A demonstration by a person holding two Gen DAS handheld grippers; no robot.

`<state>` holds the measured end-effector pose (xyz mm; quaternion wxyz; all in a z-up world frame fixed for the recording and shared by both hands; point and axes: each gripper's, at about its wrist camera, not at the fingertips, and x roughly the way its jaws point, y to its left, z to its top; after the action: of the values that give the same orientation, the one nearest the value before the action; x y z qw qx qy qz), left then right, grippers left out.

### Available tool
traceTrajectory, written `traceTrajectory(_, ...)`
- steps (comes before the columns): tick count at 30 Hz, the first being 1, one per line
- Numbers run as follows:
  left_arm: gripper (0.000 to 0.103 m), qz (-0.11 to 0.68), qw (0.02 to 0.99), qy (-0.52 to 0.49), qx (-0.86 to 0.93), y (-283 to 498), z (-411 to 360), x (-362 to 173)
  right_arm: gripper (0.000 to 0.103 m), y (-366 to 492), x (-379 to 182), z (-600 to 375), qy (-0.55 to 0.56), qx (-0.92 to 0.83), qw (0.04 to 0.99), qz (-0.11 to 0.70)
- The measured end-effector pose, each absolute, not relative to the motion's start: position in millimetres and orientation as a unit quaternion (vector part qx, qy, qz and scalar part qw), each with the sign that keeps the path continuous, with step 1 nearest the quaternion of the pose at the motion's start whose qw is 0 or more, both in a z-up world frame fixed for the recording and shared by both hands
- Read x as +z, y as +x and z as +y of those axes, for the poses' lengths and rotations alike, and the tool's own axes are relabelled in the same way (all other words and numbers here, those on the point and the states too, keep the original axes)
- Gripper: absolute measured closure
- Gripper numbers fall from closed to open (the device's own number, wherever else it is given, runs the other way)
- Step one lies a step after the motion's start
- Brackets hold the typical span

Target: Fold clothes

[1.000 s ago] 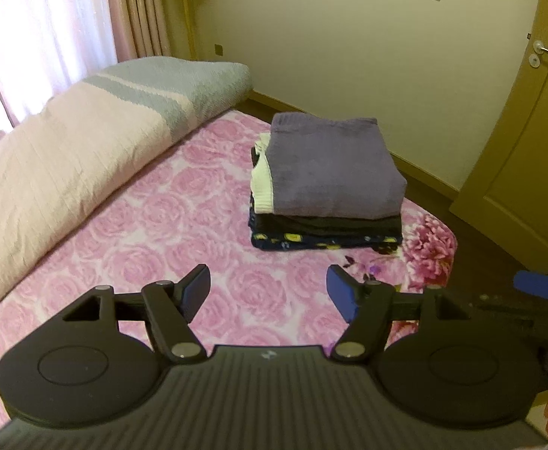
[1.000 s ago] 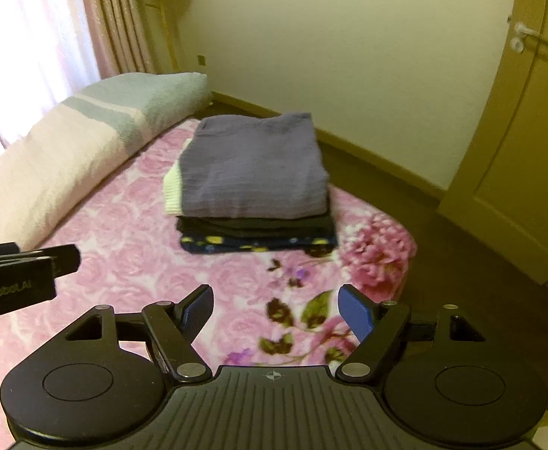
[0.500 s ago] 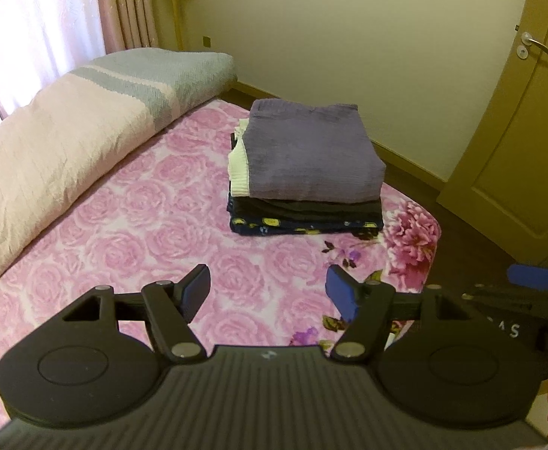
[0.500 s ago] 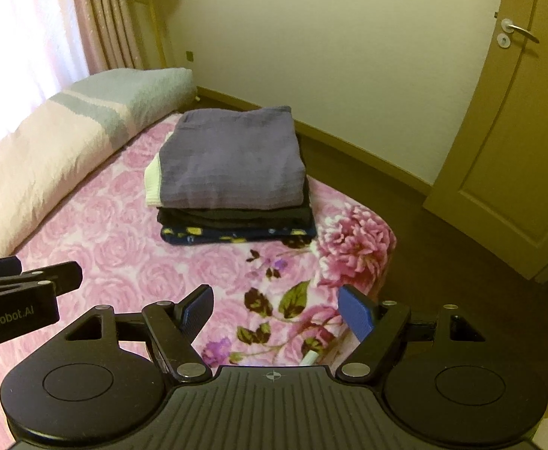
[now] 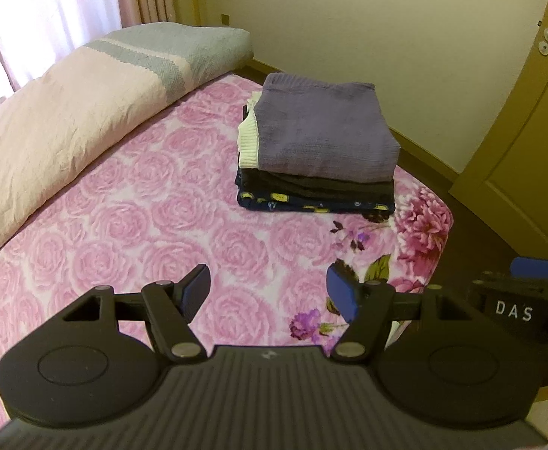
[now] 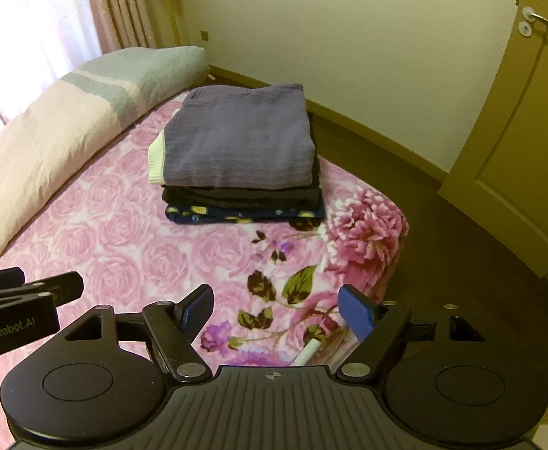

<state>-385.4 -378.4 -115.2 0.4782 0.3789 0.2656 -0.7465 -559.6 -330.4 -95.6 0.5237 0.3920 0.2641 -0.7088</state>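
Two grippers, left (image 5: pixel 268 292) and right (image 6: pixel 276 309), fingers spread and empty, near the finished stack of folded clothes (image 6: pixel 238 157), squared for neatness on the far bed (image 5: pixel 131 232).

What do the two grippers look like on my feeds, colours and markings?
Both are matte black with ribbed bodies, round discs each side, silver pivot screws and blue pads. The left gripper carries white "GenRobot.AI" lettering on its side; the right gripper shows white "DAS" lettering. No cables or sleeves visible.
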Motion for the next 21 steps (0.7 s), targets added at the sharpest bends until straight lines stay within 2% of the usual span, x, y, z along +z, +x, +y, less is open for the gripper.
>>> traceTrajectory(21,0.038,0.265,0.496,0.384,-0.733,-409.2,-385.7,-128.2,0.027,-586.4,-112.5,-342.6,0.400,-0.690,0.540,0.268)
